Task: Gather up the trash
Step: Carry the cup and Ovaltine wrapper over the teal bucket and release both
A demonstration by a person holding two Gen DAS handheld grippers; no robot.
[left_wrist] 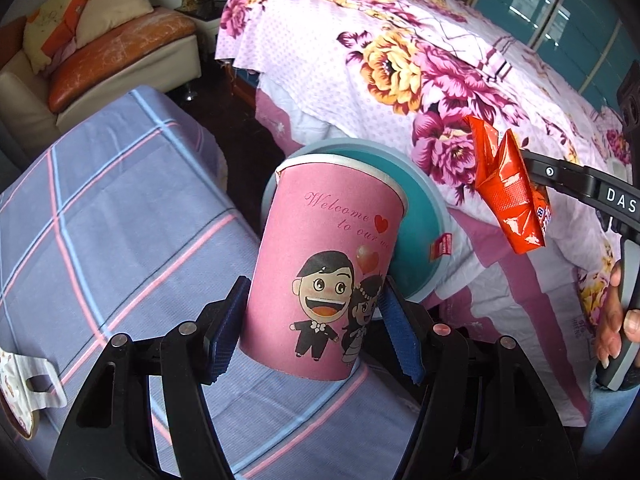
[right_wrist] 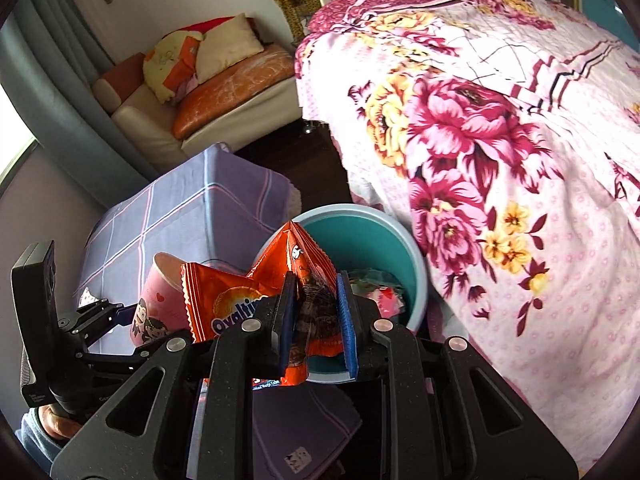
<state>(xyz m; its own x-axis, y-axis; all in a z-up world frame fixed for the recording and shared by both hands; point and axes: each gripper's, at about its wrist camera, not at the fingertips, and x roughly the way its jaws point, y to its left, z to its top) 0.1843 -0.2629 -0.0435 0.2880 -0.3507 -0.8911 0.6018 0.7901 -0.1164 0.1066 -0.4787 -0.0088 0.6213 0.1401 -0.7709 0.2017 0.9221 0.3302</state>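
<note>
My left gripper [left_wrist: 312,320] is shut on a pink paper cup [left_wrist: 320,268] with a cartoon couple, held upright above the checked cloth. Behind it stands a teal trash bin [left_wrist: 420,224]. My right gripper [right_wrist: 316,312] is shut on a crumpled orange Ovaltine wrapper [right_wrist: 240,300] and holds it just in front of the bin [right_wrist: 360,236], which has some trash inside. The wrapper [left_wrist: 508,196] hangs to the right of the cup in the left wrist view. The cup [right_wrist: 160,300] shows left of the wrapper in the right wrist view.
A low table under a purple checked cloth [left_wrist: 100,208] lies to the left, with a patterned paper bag [left_wrist: 24,384] at its edge. A bed with a floral cover [left_wrist: 420,60] is to the right. A sofa with cushions [left_wrist: 104,40] stands at the back.
</note>
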